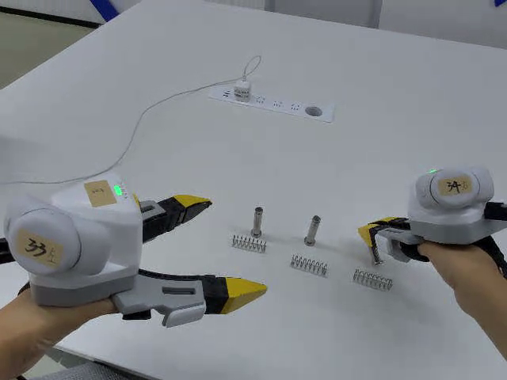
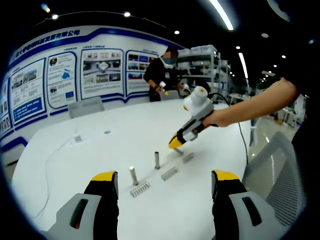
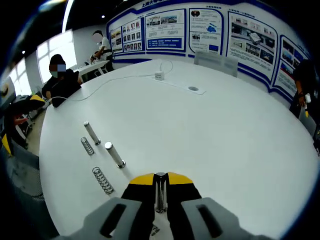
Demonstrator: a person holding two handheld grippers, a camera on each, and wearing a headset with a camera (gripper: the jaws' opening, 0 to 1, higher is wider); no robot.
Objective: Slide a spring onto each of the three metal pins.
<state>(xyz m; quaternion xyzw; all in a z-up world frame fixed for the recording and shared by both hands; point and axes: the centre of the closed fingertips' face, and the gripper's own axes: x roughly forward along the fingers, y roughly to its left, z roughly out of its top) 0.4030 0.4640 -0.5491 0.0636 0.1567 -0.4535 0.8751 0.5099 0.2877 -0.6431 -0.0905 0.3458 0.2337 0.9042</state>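
Two metal pins stand upright on the white table, one (image 1: 257, 221) on the left and one (image 1: 312, 229) in the middle. A third pin (image 1: 376, 253) stands at the right, and my right gripper (image 1: 372, 233) is shut on it. The right gripper view has this pin (image 3: 160, 194) clamped between the yellow tips. Three springs lie flat, one in front of each pin: left (image 1: 249, 243), middle (image 1: 308, 265), right (image 1: 372, 279). My left gripper (image 1: 226, 247) stands open and holds nothing, to the left of the left spring. In the left gripper view its jaws are wide apart, facing both free pins (image 2: 133, 175) (image 2: 157, 160).
A white power strip (image 1: 269, 101) with a plug (image 1: 243, 90) and a thin cable lies at the back of the table (image 1: 380, 119). Its near edge runs just below my left gripper. People stand and sit beyond the far side.
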